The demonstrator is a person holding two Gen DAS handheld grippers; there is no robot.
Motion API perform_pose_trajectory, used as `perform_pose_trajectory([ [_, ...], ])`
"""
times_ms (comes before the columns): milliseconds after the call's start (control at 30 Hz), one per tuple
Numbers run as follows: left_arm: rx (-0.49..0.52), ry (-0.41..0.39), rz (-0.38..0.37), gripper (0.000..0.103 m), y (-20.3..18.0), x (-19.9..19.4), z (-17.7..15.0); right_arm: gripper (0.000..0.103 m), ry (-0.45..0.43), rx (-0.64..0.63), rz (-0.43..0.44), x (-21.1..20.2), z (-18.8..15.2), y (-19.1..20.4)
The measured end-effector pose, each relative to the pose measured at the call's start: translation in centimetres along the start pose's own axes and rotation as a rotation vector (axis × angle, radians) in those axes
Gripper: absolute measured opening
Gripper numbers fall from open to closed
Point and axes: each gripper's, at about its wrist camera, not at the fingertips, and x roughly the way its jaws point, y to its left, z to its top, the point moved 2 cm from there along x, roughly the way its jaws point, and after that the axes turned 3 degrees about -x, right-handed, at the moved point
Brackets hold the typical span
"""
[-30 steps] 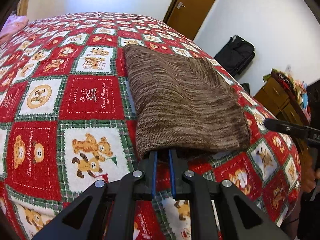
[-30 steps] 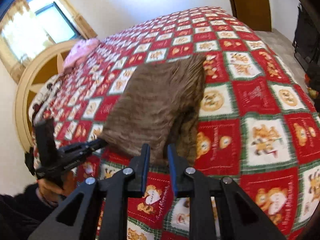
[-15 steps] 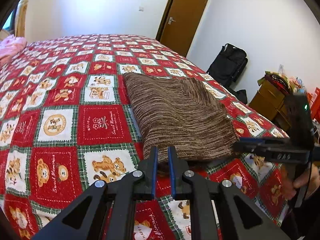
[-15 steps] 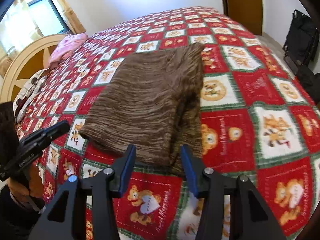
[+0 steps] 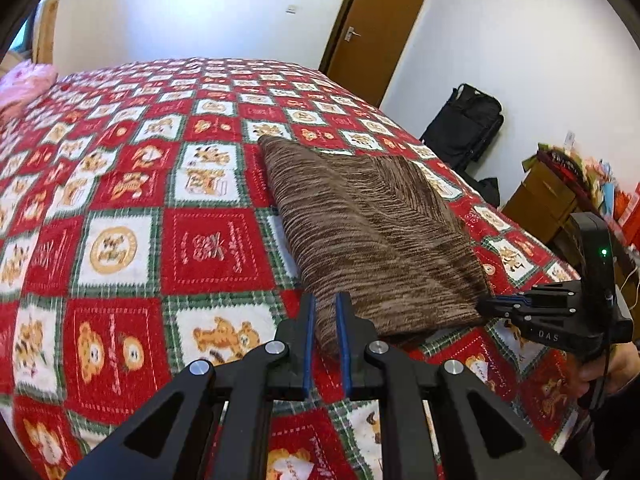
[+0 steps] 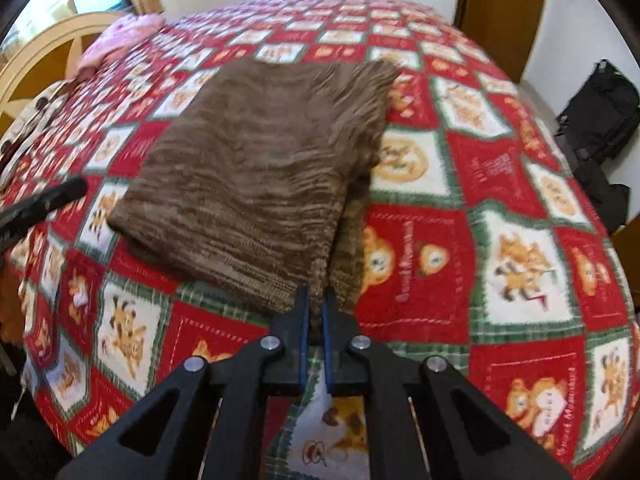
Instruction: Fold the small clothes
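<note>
Folded brown knit garment (image 5: pixel 372 240) on teddy-print bedspread (image 5: pixel 120 240); left tongs (image 5: pixel 326 312) clamped on its near-left corner, right tongs (image 6: pixel 315 308), just closed, clamped on its near-right corner.

One brown knitted garment (image 5: pixel 372 236) lies on the bedspread (image 5: pixel 120 200), two grippers at its near edge, one pink item (image 5: pixel 24 84) far off.

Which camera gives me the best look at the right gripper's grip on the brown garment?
Right wrist: the right gripper pinches the brown garment corner. Left wrist shows it sideways at the garment's edge.
</note>
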Motion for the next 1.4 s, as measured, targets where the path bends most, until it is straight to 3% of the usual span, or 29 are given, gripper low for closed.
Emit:
perform_pose_trajectory([
  [133, 0.013, 0.004, -0.012, 0.010, -0.3, 0.5, 1.3, 0.020, 0.005, 0.003, 0.025, -1.9, 0.3, -0.3],
  [267, 0.035, -0.002, -0.021, 0.010, -1.0, 1.9, 3.1, 0.025, -0.139, 0.103, 0.076, -5.0, 2.7, -2.5],
  [300, 0.046, -0.002, -0.016, 0.010, -1.3, 2.4, 3.3, 0.033, -0.173, 0.140, 0.101, -5.3, 3.8, -3.3],
  [333, 0.048, -0.001, -0.011, 0.010, -1.5, 2.7, 3.5, 0.052, -0.207, 0.180, 0.118, -5.2, 5.3, -4.2],
  [400, 0.028, 0.008, -0.008, 0.010, -1.7, 3.6, 3.8, 0.066, -0.245, 0.252, 0.131, -3.9, 8.3, -6.0],
  [467, -0.002, 0.013, -0.009, 0.010, -1.8, 4.4, 4.0, 0.065, -0.240, 0.287, 0.130, -2.1, 10.8, -7.0],
  [533, -0.022, 0.011, -0.009, 0.010, -1.9, 5.0, 4.2, 0.050, -0.226, 0.273, 0.135, 0.5, 13.7, -7.5],
  [667, -0.004, 0.003, 0.020, 0.010, -2.4, 6.3, 3.7, 0.045, -0.120, 0.224, 0.004, 5.8, 16.5, -7.6],
  [733, -0.001, -0.011, 0.038, 0.010, -2.4, 6.6, 3.1, 0.014, -0.105, 0.214, 0.049, 7.3, 16.7, -7.3],
  [800, -0.006, -0.026, 0.071, 0.010, -2.3, 6.9, 2.2, 0.011, -0.149, 0.164, 0.045, 6.9, 16.8, -6.3],
  [933, -0.019, -0.085, 0.151, 0.010, -2.2, 6.4, 0.2, 0.009, -0.232, 0.090, 0.253, 4.9, 17.4, -4.6],
  [1033, -0.014, -0.111, 0.217, 0.010, -2.9, 6.0, -0.6, 0.009, -0.237, 0.047, 0.206, 5.6, 18.3, -4.4],
  [1100, -0.058, -0.111, 0.202, 0.010, -2.3, 6.0, -0.5, 0.009, -0.180, 0.095, 0.183, 8.1, 18.3, -6.0],
  [1133, -0.077, -0.110, 0.192, 0.010, -1.9, 6.0, -0.6, 0.003, -0.154, 0.143, 0.203, 9.5, 18.0, -7.5],
  [1200, -0.088, -0.108, 0.188, 0.010, -1.6, 6.1, -0.6, 0.004, -0.181, 0.238, 0.295, 9.9, 17.4, -9.6],
  [1300, -0.070, -0.097, 0.205, 0.010, -2.0, 6.0, -0.6, 0.007, -0.179, 0.254, 0.278, 9.1, 16.9, -10.0],
  [1400, -0.080, -0.063, 0.171, 0.010, -1.6, 5.4, -0.1, 0.017, -0.173, 0.268, 0.215, 7.1, 16.2, -10.5],
])
